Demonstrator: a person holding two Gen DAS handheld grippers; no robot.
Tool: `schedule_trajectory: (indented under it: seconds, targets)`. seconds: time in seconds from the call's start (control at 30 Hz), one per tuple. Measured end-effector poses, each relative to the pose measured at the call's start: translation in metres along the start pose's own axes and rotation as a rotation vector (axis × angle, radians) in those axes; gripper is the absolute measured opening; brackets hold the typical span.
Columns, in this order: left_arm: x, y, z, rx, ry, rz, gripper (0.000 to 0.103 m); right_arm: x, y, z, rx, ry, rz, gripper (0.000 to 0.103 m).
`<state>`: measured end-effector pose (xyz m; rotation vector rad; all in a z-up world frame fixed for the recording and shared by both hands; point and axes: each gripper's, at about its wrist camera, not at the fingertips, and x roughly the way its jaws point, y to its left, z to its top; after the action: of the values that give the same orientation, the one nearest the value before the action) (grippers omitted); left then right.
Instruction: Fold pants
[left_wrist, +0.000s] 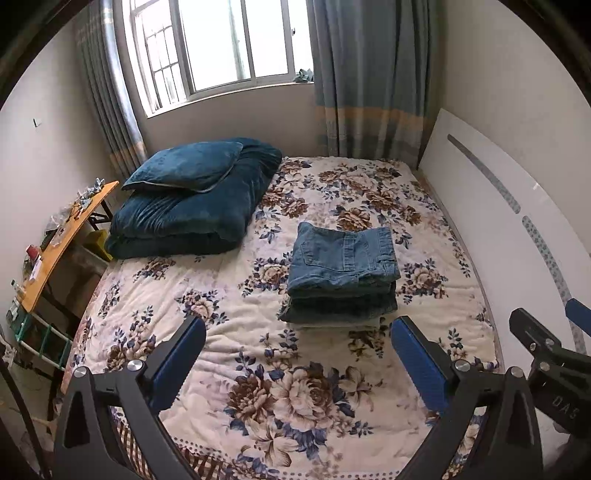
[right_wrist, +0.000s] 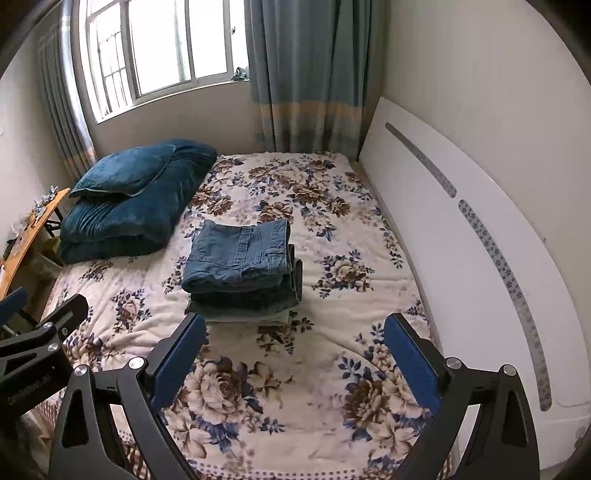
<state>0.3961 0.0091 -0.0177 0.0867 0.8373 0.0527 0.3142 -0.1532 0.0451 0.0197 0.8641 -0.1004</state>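
Blue denim pants (left_wrist: 341, 275) lie folded in a thick stack on the floral bedspread (left_wrist: 258, 369), near the middle of the bed; they also show in the right wrist view (right_wrist: 242, 266). My left gripper (left_wrist: 297, 334) is open and empty, held above the bed just short of the stack. My right gripper (right_wrist: 293, 334) is open and empty too, a little nearer than the stack and to its right. The right gripper's body shows at the right edge of the left wrist view (left_wrist: 546, 350). The left gripper's body shows at the left edge of the right wrist view (right_wrist: 40, 339).
A dark blue folded quilt (left_wrist: 192, 218) with a pillow (left_wrist: 184, 166) on it lies at the bed's far left. A white headboard (left_wrist: 517, 236) runs along the right. A cluttered wooden side table (left_wrist: 62, 236) stands at the left. A window and curtains are behind.
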Motion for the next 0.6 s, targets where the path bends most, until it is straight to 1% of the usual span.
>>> schedule_trajectory:
  seconds: [0.2,0.6]
  targets:
    - [0.0011,0.0032,0.0054,0.0,-0.006,0.004,0.103,0.0091,0.0031,0.0014,0.013,-0.004,0.002,0.099]
    - [0.0016,0.0044,0.0072,-0.003,-0.004,0.0,0.103,0.0072,0.0052,-0.0011,0.023,-0.005,0.001,0.099]
